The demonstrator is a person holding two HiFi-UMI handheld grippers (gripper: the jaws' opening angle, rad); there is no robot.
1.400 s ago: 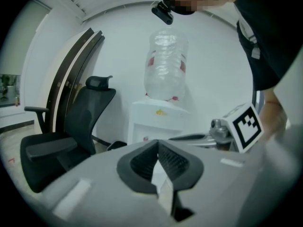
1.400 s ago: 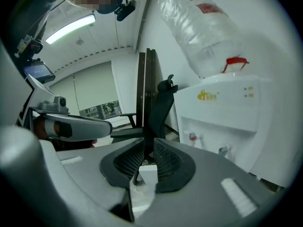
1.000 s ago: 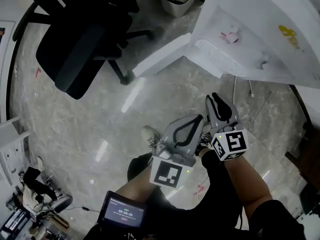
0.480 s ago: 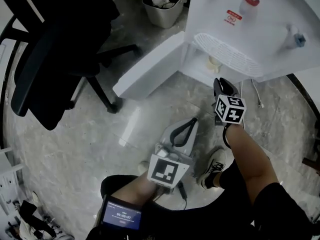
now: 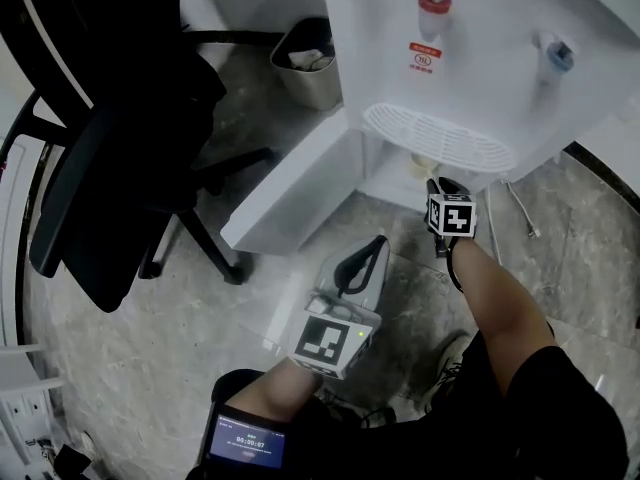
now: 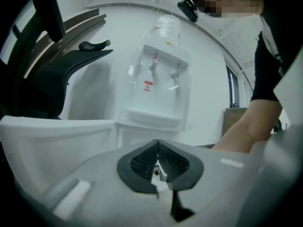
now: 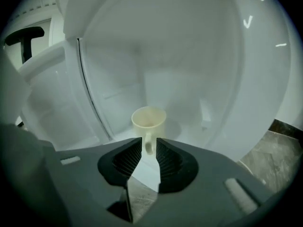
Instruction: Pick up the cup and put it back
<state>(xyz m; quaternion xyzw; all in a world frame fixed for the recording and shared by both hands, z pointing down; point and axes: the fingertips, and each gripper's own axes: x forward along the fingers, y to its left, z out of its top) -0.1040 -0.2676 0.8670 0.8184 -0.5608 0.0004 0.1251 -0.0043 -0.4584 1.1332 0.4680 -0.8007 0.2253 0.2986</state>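
Cup position: I see the cup [image 7: 148, 122] upright on the floor of the cabinet [image 7: 199, 70] at the foot of the dispenser [image 5: 470, 68], with its handle turned toward my right gripper [image 7: 148, 148].
Cup, hidden: in the head view only a pale sliver of it [image 5: 424, 165] shows, and the rest sits under the grille [image 5: 435, 138].
Right jaws: a narrow gap apart, holding nothing. The handle lines up with the gap, and I cannot tell whether the tips reach it.
Right gripper, hidden: from the head its marker cube covers most of the jaws, and only the dark tips [image 5: 441, 184] show at the cabinet mouth.
Left jaws: on the left gripper [image 6: 157, 148] the tips meet, with nothing between them.
Left gripper position: low and back [image 5: 377, 240], near the open door [image 5: 290, 188], well apart from the cup.
Cut off: the bottle [image 6: 165, 27] on top shows only in the left gripper view, and it is blurred.
Around: a black chair [image 5: 110, 158] to the left, a bin [image 5: 310, 68] beside the dispenser, a cable [image 5: 520, 208] on the floor [image 5: 150, 368], and a lit screen [image 5: 247, 440] at my lap.
In the way: the door swings out left of the opening, and the right side is free.
Counts: one cup, two grippers, two taps [image 5: 430, 3] (one red, one blue), one chair, one bin.
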